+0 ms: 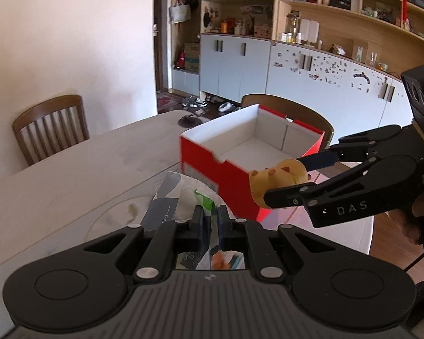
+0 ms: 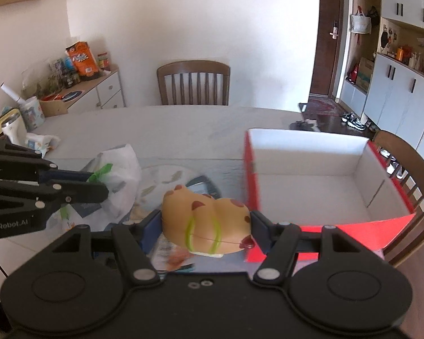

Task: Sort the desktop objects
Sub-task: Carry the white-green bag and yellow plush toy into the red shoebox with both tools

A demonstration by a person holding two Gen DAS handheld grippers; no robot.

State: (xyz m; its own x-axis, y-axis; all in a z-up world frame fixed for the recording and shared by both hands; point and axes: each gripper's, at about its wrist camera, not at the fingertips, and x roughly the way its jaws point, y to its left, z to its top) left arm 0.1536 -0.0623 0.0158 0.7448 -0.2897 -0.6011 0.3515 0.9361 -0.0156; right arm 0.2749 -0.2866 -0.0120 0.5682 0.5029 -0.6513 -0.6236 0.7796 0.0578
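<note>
My right gripper (image 2: 206, 220) is shut on a tan capybara toy (image 2: 204, 220) with brown spots and green straps, held above the table just left of the open red box (image 2: 319, 169). In the left wrist view the toy (image 1: 276, 180) hangs beside the box's (image 1: 212, 155) near right corner, in the right gripper (image 1: 285, 178). My left gripper (image 1: 211, 220) is shut on a white plastic bag (image 1: 183, 195) with green print. In the right wrist view the left gripper (image 2: 99, 183) holds the bag (image 2: 121, 175) at the left. The box is empty inside.
A pale table (image 2: 183, 130) carries a dark packet (image 2: 203, 188) and papers under the toy. Wooden chairs stand at the far side (image 2: 193, 84) and behind the box (image 2: 409, 186). A cup and clutter (image 2: 17, 130) sit at the table's left end. Cabinets (image 1: 324, 67) line the wall.
</note>
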